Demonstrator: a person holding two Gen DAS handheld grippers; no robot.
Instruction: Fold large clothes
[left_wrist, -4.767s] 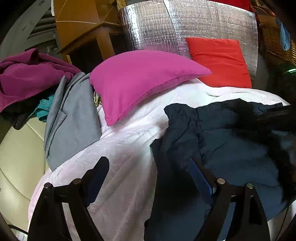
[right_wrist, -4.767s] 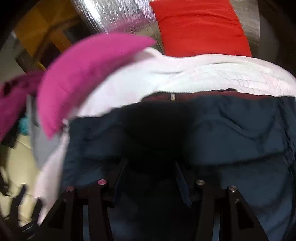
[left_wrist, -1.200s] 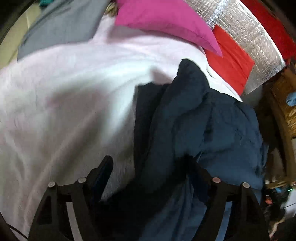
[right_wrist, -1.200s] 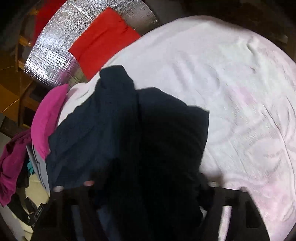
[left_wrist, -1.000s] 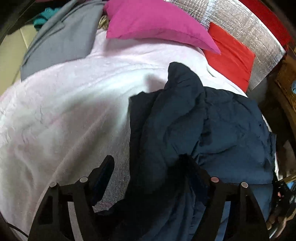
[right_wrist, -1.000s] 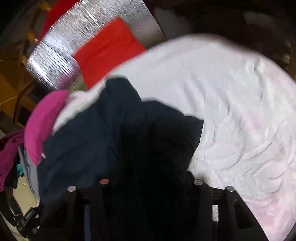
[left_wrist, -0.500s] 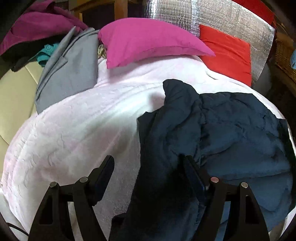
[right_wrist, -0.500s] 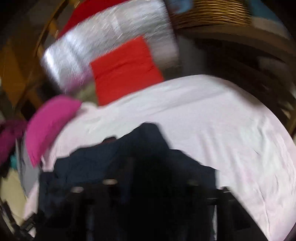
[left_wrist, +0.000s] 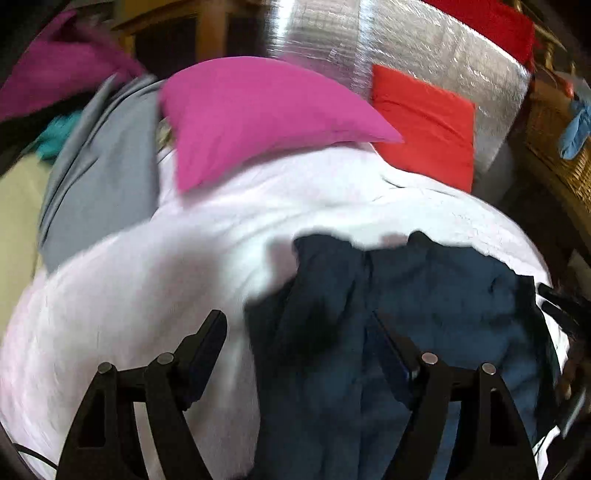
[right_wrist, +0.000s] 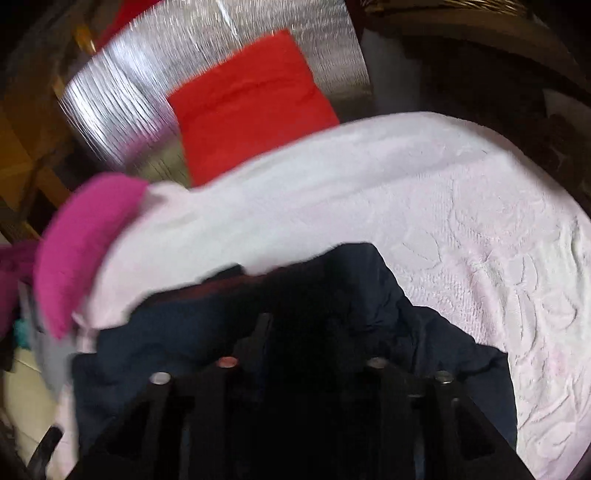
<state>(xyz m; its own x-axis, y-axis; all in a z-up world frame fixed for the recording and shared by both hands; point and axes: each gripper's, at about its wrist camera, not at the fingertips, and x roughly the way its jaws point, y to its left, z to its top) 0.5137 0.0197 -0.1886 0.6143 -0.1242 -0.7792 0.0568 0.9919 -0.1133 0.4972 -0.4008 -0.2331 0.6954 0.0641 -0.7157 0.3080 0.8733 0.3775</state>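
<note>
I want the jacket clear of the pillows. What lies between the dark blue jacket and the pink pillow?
Only bare white bedspread separates the dark blue jacket from the pink pillow, shown in the left wrist view.

The left tongs (left_wrist: 297, 339) are made of matte black plastic. Each side is a flat black arm with a triangular cut-out near its base, and two round silver screw heads sit on each arm. The fingers (left_wrist: 205, 341) are narrow black plates with a dark blue pad on the inner face. A thin black cable shows at the lower left edge.

The right tongs (right_wrist: 306, 332) have the same black frame with triangular openings. Their screw heads look silver, and one has a reddish tint. The fingertips are blurred and dark, so their pads cannot be told.
</note>
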